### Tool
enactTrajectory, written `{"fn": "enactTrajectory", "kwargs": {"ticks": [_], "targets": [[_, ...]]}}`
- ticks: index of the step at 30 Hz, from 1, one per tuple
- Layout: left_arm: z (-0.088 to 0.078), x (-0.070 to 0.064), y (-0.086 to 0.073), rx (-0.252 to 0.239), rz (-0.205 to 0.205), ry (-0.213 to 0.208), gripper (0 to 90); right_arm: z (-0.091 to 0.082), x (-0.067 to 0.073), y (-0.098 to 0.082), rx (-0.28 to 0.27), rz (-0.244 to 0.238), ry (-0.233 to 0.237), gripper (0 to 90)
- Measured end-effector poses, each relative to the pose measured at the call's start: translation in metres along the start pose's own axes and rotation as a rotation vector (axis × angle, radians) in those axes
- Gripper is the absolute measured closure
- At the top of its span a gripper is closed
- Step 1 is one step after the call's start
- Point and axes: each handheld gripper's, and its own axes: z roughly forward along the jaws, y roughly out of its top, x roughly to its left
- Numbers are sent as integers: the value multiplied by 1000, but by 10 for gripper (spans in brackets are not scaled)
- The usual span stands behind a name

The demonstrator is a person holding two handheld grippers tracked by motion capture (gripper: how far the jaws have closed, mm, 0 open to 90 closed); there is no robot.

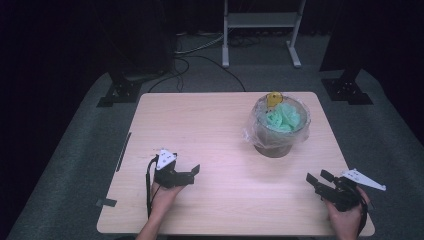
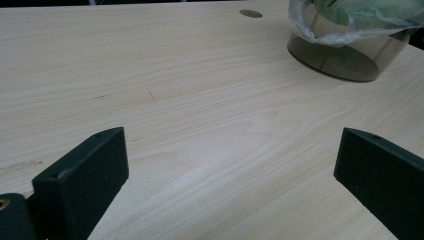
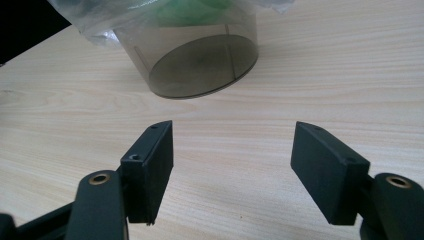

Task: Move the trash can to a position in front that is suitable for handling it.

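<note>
Resting low in the frame, the left claw and right claw are both spread wide, holding nothing. The bin with its plastic bag stands upper right on the table; they should reach slowly and pinch the bag's rim, not the bin.

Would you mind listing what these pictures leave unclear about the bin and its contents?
- Yellow item in the bin: too small in the high view to identify.
- Green contents: veiled by the plastic liner, cut off by the top edge in both gripper views.
- Bin's rim: cut off likewise.
</note>
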Motion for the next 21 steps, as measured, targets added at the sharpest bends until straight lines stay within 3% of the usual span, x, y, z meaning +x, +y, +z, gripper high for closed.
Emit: {"fn": "enactTrajectory", "kwargs": {"ticks": [12,21], "targets": [[-2,-1,0,-4,1,4,0,0,2,4,-8,19,23,325],[-3,0,0,-5,1,3,0,1,2,31,-43,46,58,325]]}}
